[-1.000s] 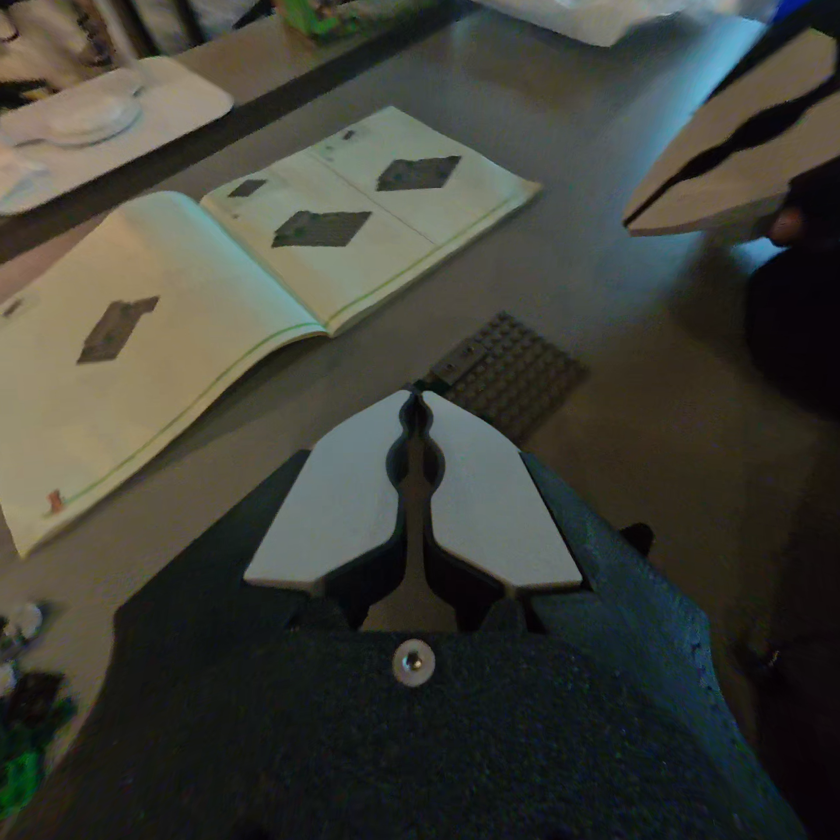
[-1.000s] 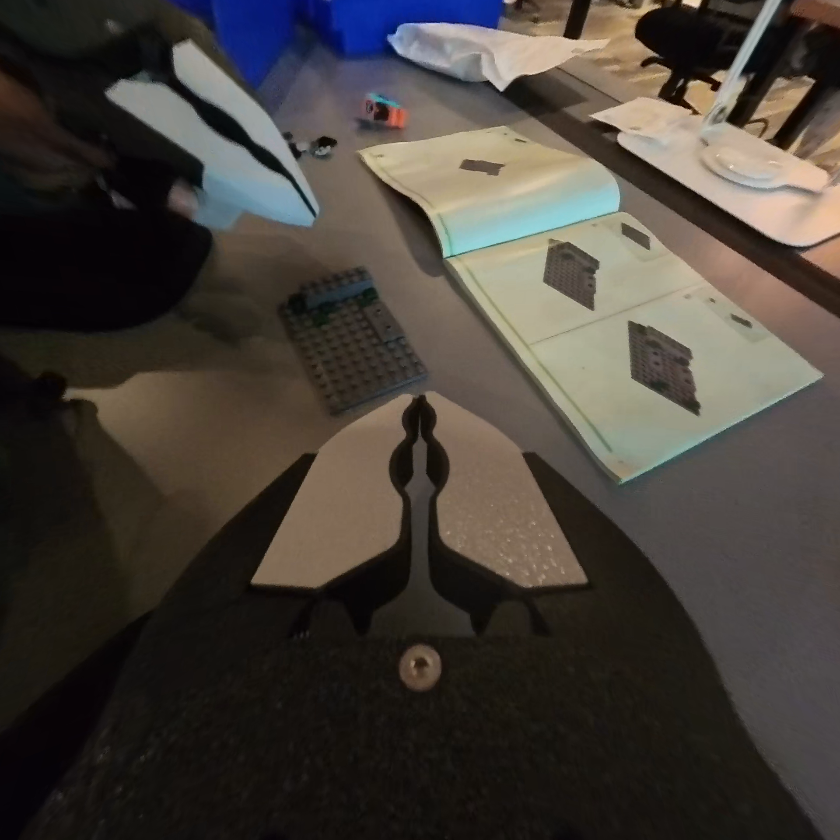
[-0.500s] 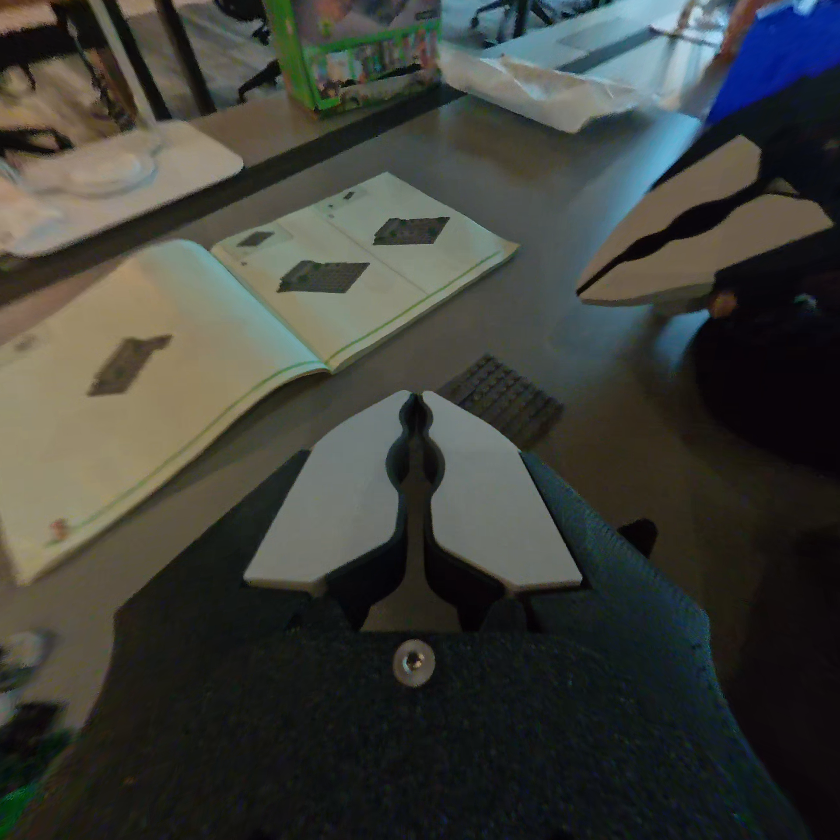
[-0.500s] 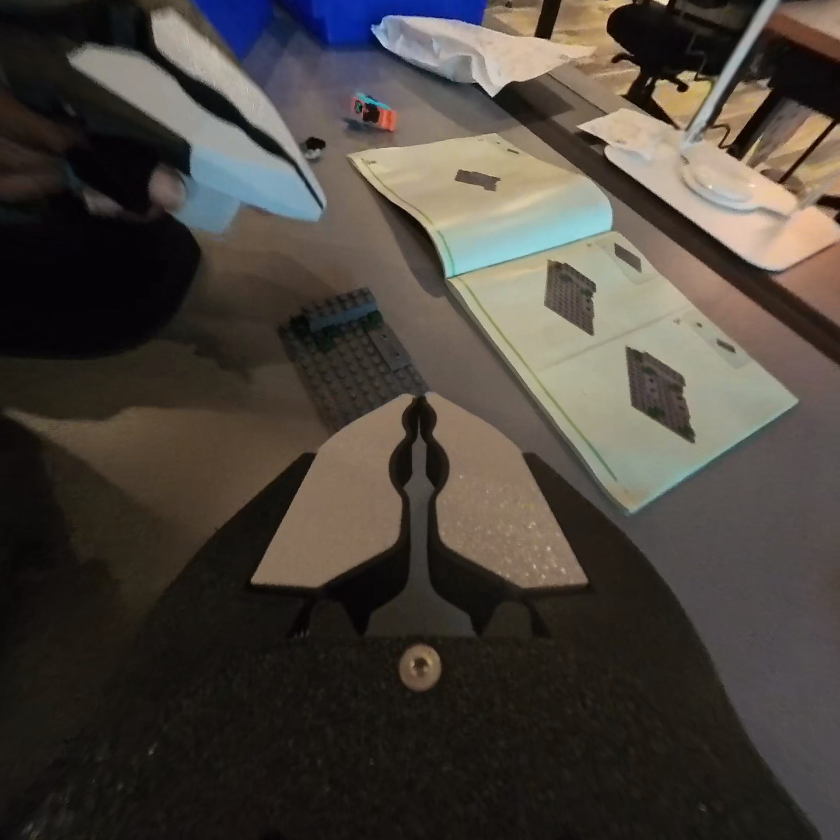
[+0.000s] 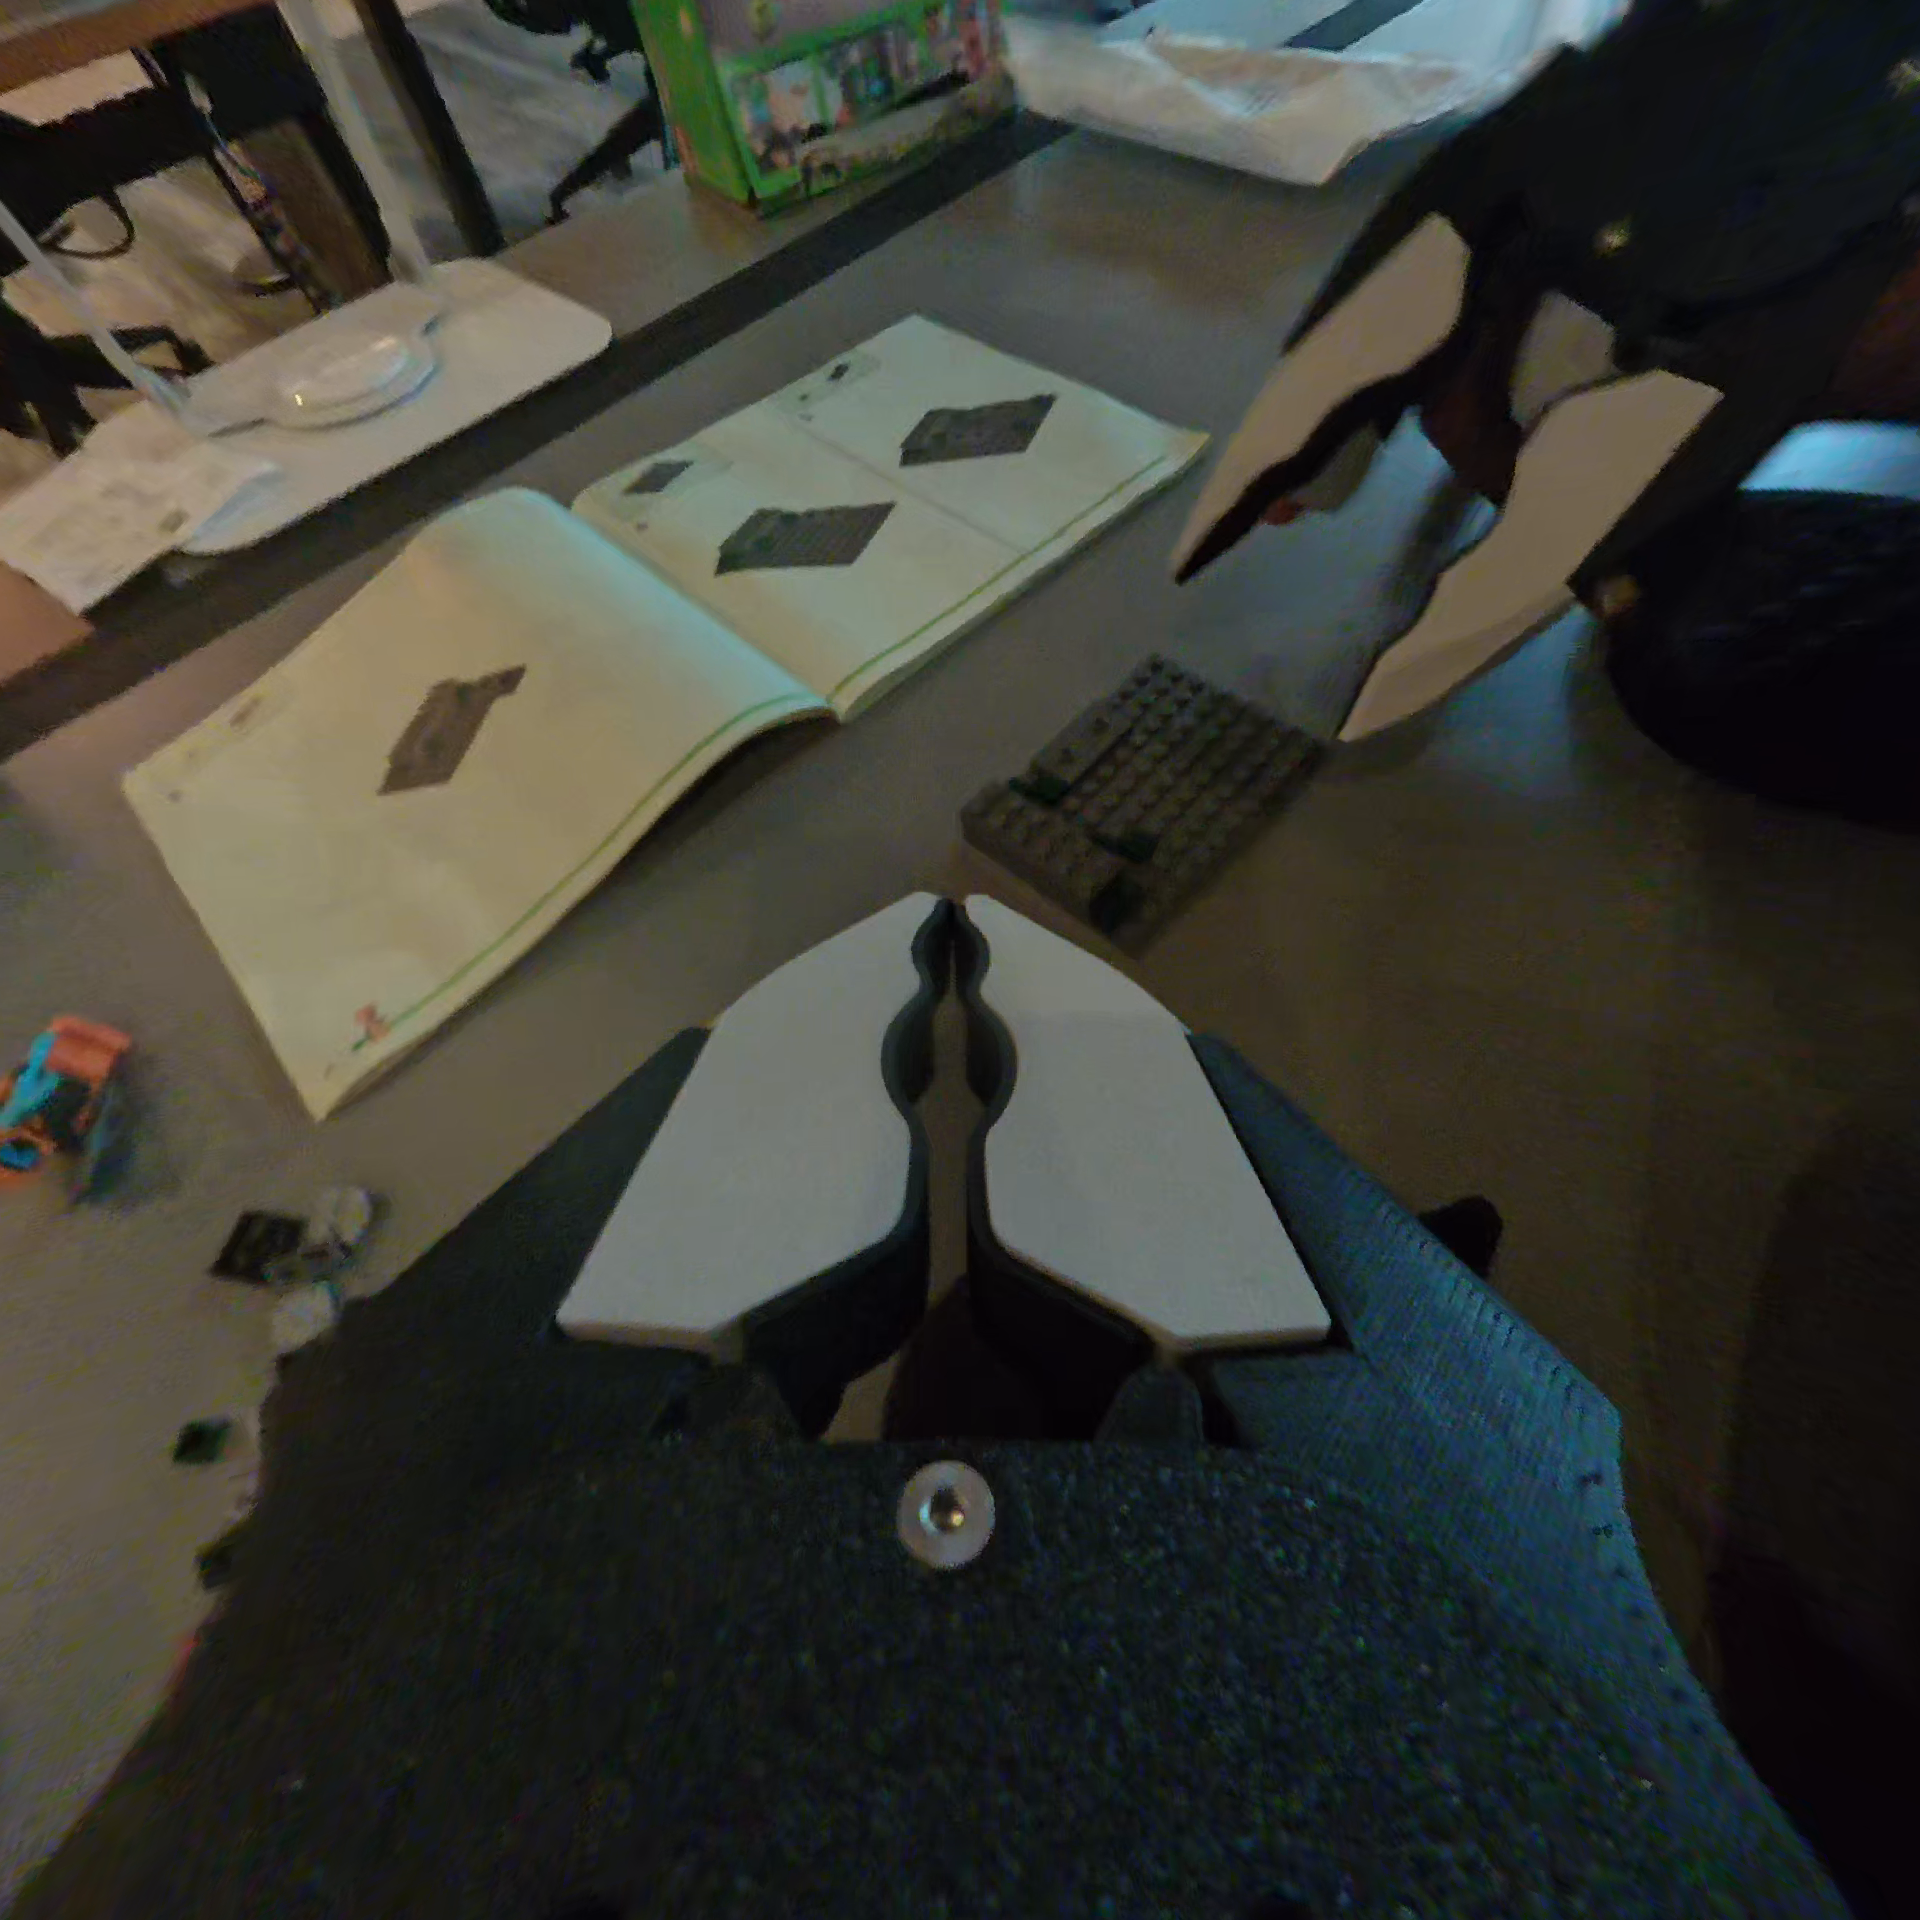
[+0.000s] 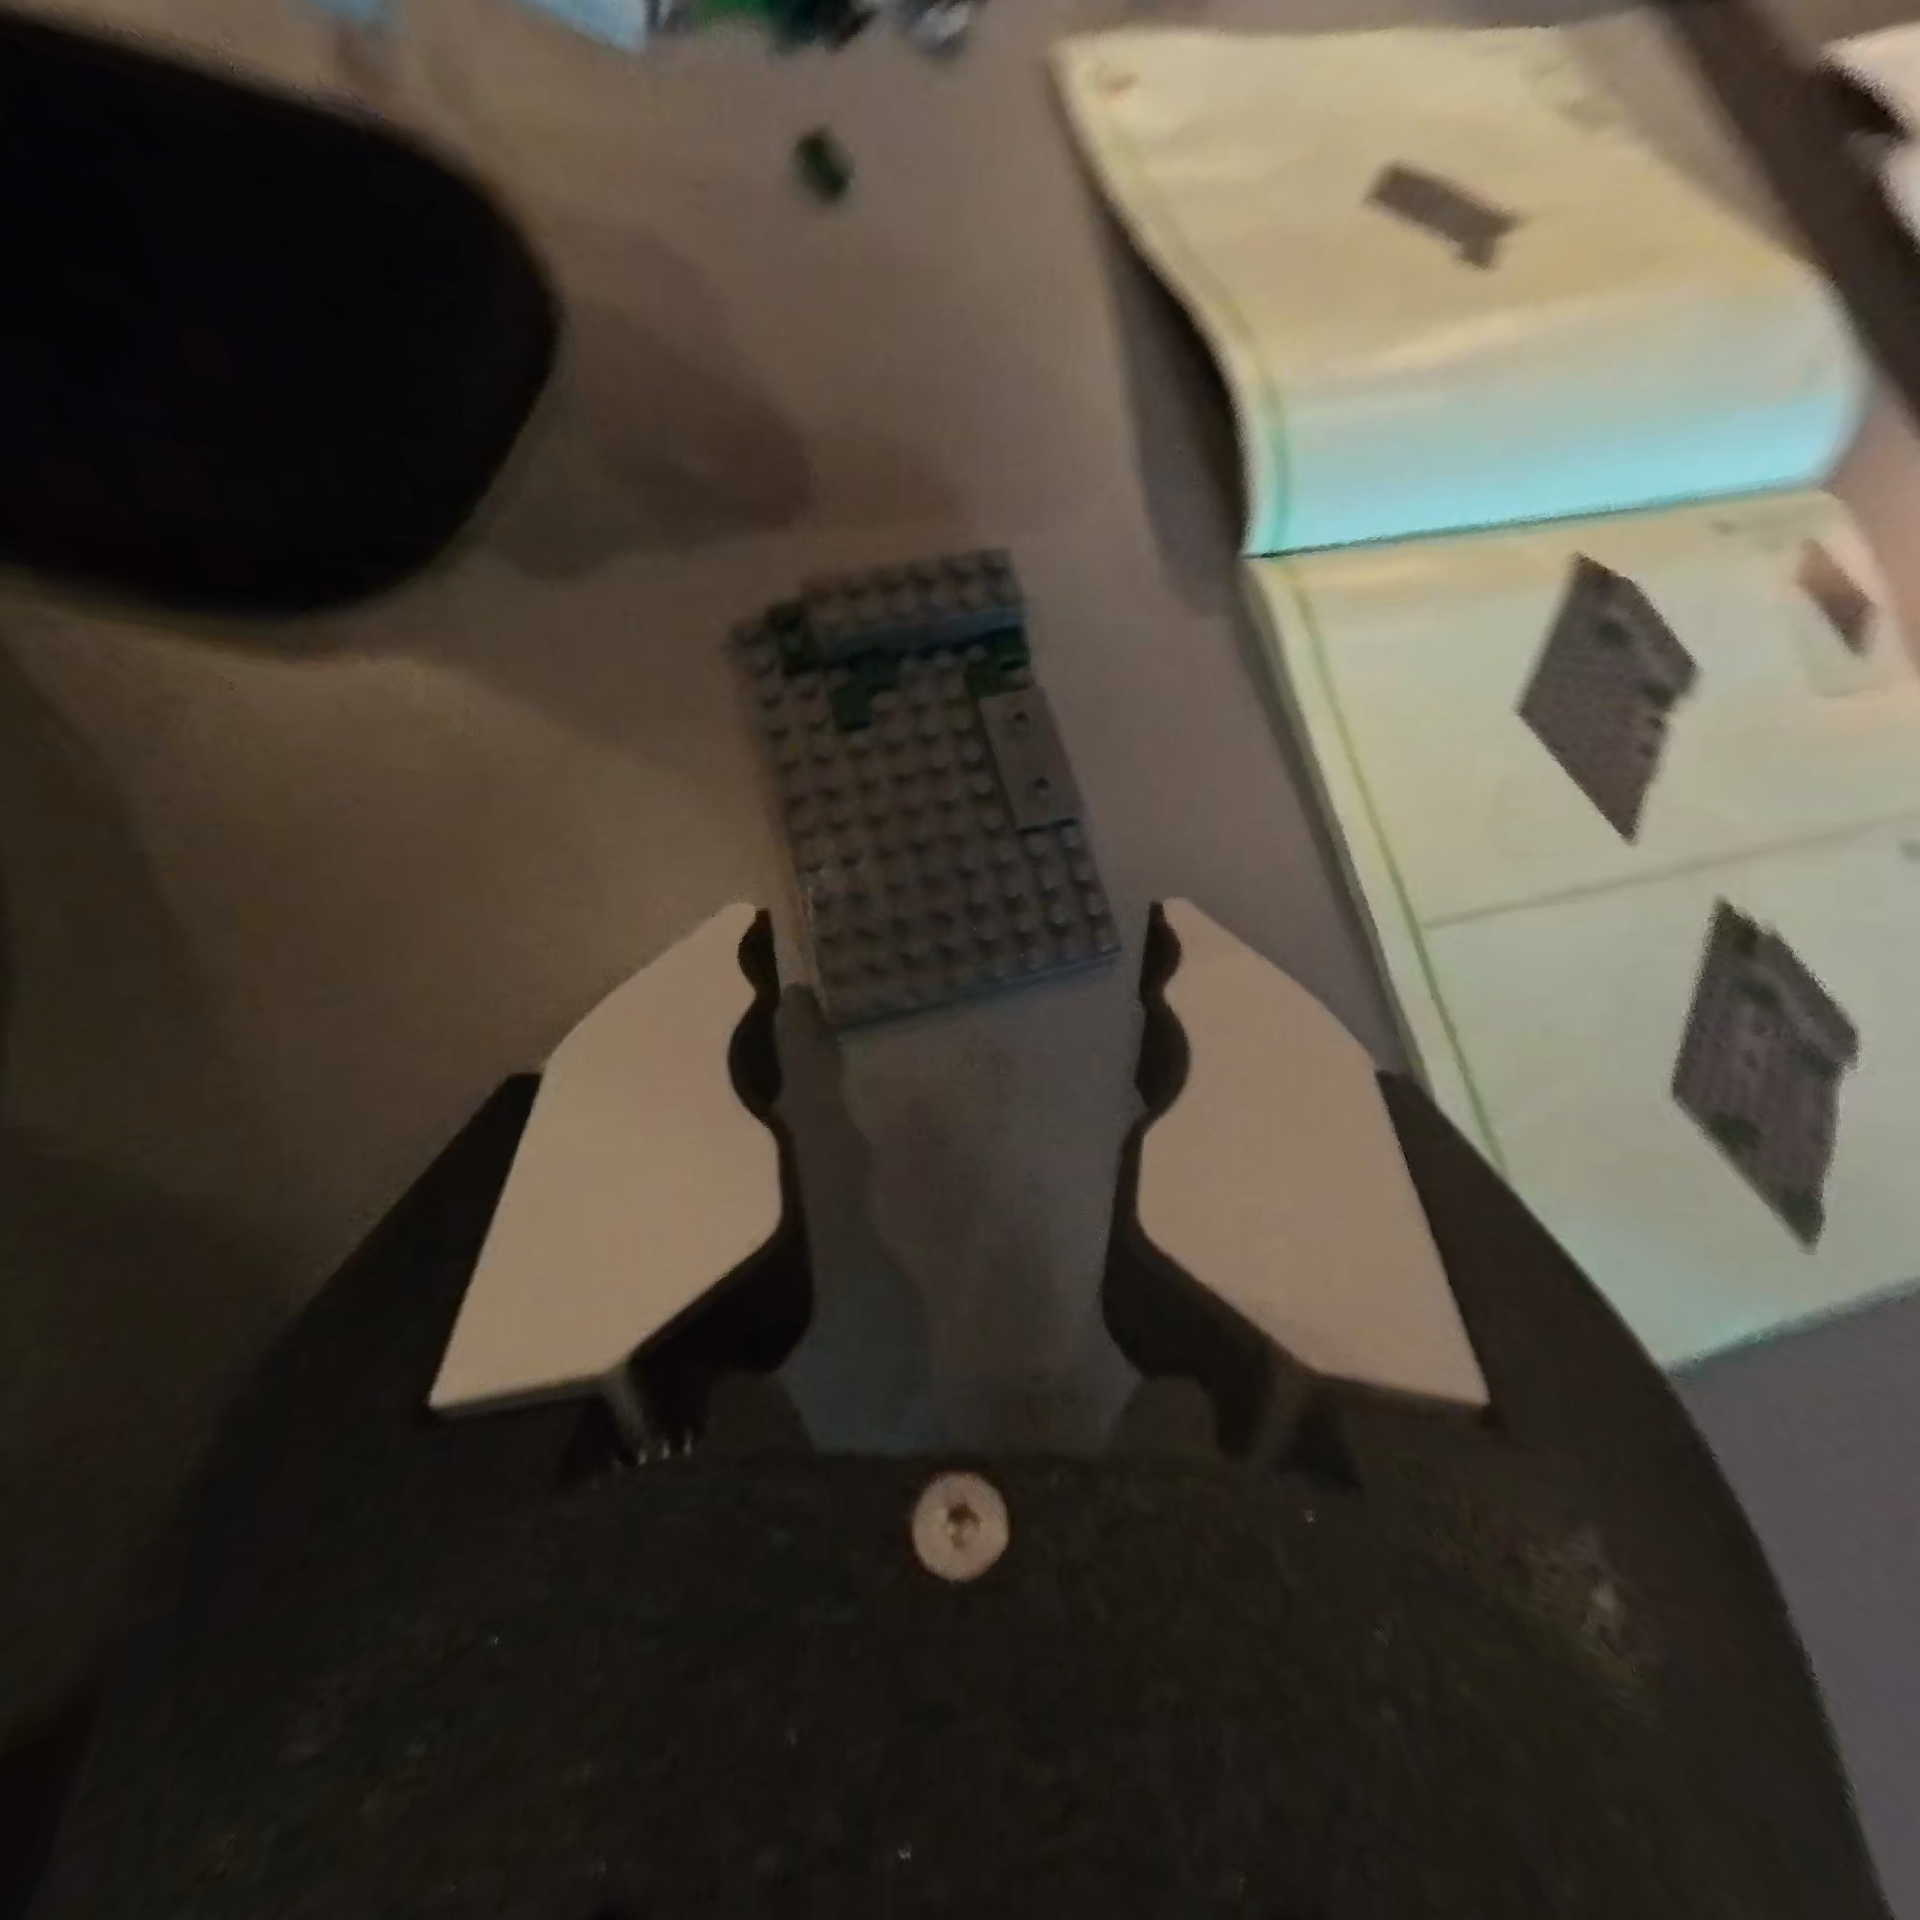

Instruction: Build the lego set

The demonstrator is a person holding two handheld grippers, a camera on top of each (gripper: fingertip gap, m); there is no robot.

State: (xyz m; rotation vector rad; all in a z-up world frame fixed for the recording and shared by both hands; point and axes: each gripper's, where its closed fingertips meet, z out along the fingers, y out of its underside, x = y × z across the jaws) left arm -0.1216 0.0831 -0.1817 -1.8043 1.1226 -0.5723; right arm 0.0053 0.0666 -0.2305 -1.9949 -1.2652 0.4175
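Note:
A grey studded baseplate [image 5: 1148, 784] with a few dark green and grey pieces on it lies flat on the table. In the right wrist view the baseplate [image 6: 925, 821] sits just beyond my right gripper [image 6: 956, 920], which is open and empty, jaws wide apart above the plate's near edge. My left gripper [image 5: 951, 909] is shut and empty, a short way in front of the plate's corner. The right gripper [image 5: 1288, 634] also shows in the left wrist view, hanging open over the plate's far side.
An open instruction booklet [image 5: 644, 665] lies left of the plate; it also shows in the right wrist view [image 6: 1558, 623]. Loose pieces [image 5: 301, 1247] and a small orange-and-teal model [image 5: 62, 1091] lie at the left. A green set box [image 5: 821, 94] and white lamp base [image 5: 353, 374] stand behind. The grippers' ends are close to 15 centimetres from one another. The small orange-and-teal model [image 5: 62, 1091] is about 25 centimetres from my left fingertips and 35 centimetres from my right.
My right gripper has opened and swung down over the baseplate, now looking steeply down at it. My left gripper has drawn back and stays shut.

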